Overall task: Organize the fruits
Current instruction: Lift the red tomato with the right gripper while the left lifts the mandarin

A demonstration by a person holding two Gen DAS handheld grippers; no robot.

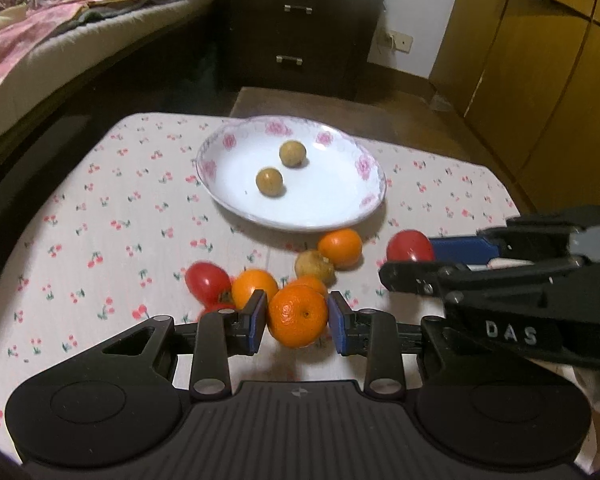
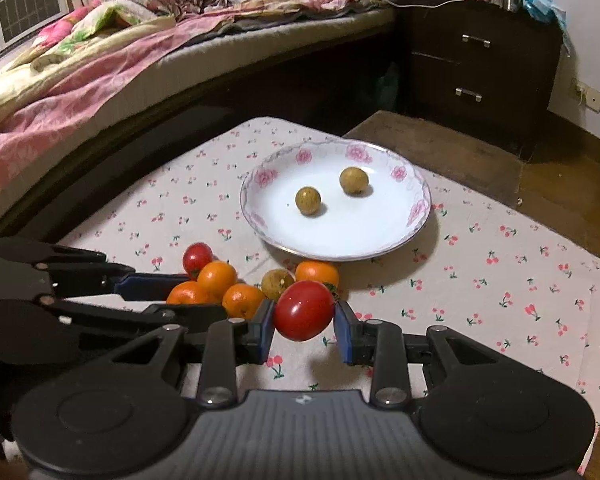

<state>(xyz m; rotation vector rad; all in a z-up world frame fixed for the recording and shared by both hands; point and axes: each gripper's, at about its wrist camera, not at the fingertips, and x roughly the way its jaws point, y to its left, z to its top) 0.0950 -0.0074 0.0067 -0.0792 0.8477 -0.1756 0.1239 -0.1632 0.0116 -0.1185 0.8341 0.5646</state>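
Two grips: left gripper [image 1: 298,316] clamped on an orange [image 1: 298,315], right gripper [image 2: 303,319] clamped on a tomato [image 2: 304,310]. Ahead of both sets of fingers, a plate [image 1: 332,216] with two brown fruits [image 1: 269,182]. Between plate and fingers, loose oranges [image 2: 217,278], another tomato [image 2: 197,258], one brown fruit [image 2: 277,283] on the cloth [image 1: 100,208].

Red tomato [image 1: 410,245]: far side covered by the right tool [image 1: 384,258]. Small tomato [image 1: 220,307]: mostly hidden behind the left tool [image 1: 298,316]. Worktop [image 2: 500,280]: near edge concealed. Bed [image 2: 100,64]: cut off at the left edge.
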